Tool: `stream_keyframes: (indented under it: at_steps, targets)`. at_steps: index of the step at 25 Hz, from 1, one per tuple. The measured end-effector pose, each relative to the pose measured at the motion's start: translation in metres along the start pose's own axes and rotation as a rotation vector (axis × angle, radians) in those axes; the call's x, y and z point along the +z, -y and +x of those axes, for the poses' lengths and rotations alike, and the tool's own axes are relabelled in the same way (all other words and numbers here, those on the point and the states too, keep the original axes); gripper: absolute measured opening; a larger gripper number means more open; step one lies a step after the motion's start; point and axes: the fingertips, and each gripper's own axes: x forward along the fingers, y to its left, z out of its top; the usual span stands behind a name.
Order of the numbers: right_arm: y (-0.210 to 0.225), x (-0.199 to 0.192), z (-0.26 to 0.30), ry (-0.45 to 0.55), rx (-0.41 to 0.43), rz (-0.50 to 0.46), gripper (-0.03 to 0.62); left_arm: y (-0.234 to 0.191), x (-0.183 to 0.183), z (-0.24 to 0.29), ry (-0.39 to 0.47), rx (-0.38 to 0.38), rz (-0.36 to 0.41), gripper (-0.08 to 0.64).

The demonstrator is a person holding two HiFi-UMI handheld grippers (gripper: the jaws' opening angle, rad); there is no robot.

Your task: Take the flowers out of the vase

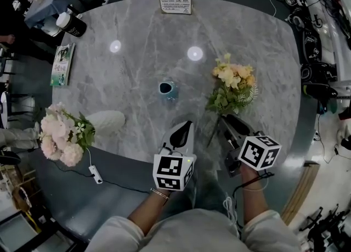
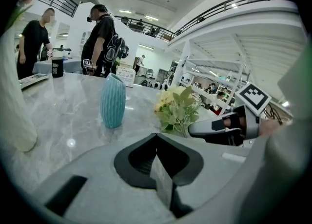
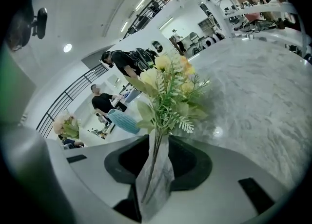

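Nearest the person, the left gripper (image 1: pixel 185 130) is closed and empty. The right gripper (image 1: pixel 229 120) is half open, with the stems of the yellow artificial flower bouquet (image 1: pixel 233 83) loose between its jaws. Best to widen fully, then back straight off so nothing drags. Farther out, the bouquet lies on the grey marble table (image 1: pixel 137 26), just right of the ribbed teal vase (image 1: pixel 168 88).

Tabletop (image 1: pixel 137 26): is showing grey marble with paler veining.
Vase (image 1: pixel 168 88): is showing teal with fine vertical ribbing, at the middle of the frame.
Flowers (image 1: pixel 233 80): are showing pale yellow and peach blooms over green leaves, right of centre.
Pink bouquet (image 1: pixel 61 134): is showing soft pink and white blooms with green leaves, lower left.
White vase (image 1: pixel 107 119): is showing plain white.
Left gripper (image 1: pixel 185 126): is showing a white shell and black-and-white square markers.
Right gripper (image 1: pixel 226 120): is showing dark jaws and black-and-white square markers.
Booklet (image 1: pixel 62 64): is showing a green cover, left edge.
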Motion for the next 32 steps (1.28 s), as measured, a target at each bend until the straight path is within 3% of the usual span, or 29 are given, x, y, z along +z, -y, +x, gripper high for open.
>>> stream_keyframes:
  at_steps: [5,11,24,32]
  targets:
    - [-0.008,0.005,-0.016,0.023,-0.017,-0.024,0.092,0.008,0.012,-0.013,0.03,-0.002,0.003,0.009]
    - [-0.029,0.018,-0.037,0.063,-0.069,-0.175,0.091,0.014,0.029,-0.035,0.084,0.004,0.009,0.009]
    - [-0.115,0.04,-0.073,0.147,-0.003,-0.29,0.029,0.013,0.073,-0.112,0.241,0.074,-0.008,0.009]
    - [-0.184,0.058,-0.078,0.232,0.099,-0.401,0.014,-0.001,0.109,-0.161,0.375,0.121,-0.035,0.009]
